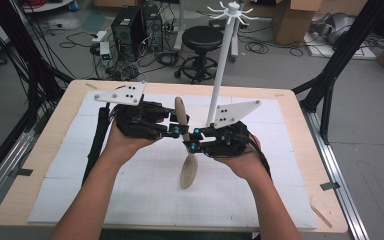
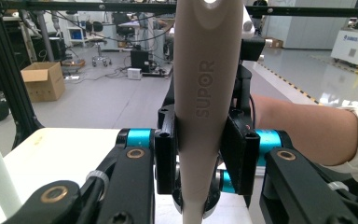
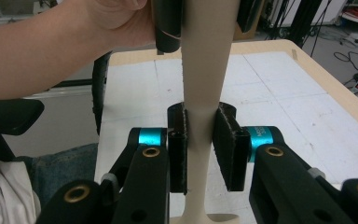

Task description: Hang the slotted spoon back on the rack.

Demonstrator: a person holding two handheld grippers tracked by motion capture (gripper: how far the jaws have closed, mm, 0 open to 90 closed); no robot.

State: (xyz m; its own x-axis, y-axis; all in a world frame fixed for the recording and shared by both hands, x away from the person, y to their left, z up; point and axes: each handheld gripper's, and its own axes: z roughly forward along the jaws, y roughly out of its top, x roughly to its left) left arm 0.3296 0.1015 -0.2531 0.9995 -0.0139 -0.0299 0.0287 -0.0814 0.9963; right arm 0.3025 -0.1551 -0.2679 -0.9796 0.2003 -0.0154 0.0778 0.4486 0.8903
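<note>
A beige plastic spoon [image 1: 187, 170] hangs over the white mat, handle end toward the far side and bowl toward me, held by both grippers. My left gripper [image 1: 179, 131] is shut on the wide handle [image 2: 200, 93], which carries raised lettering, and its pads press on both sides. My right gripper [image 1: 192, 140] is shut on the narrow neck [image 3: 200, 135] just below that, and the spoon's bowl starts at the bottom of the right gripper view. The two grippers face each other, almost touching. A black fingertip [image 3: 168, 28] of the left gripper shows higher up the handle.
A white pole stand [image 1: 223, 60] with hooks on top rises from the mat just behind the right gripper. The white mat [image 1: 130, 195] covers most of the wooden table [image 1: 27, 170]. Beyond the table are a stool [image 1: 202, 37], computers, cables and boxes.
</note>
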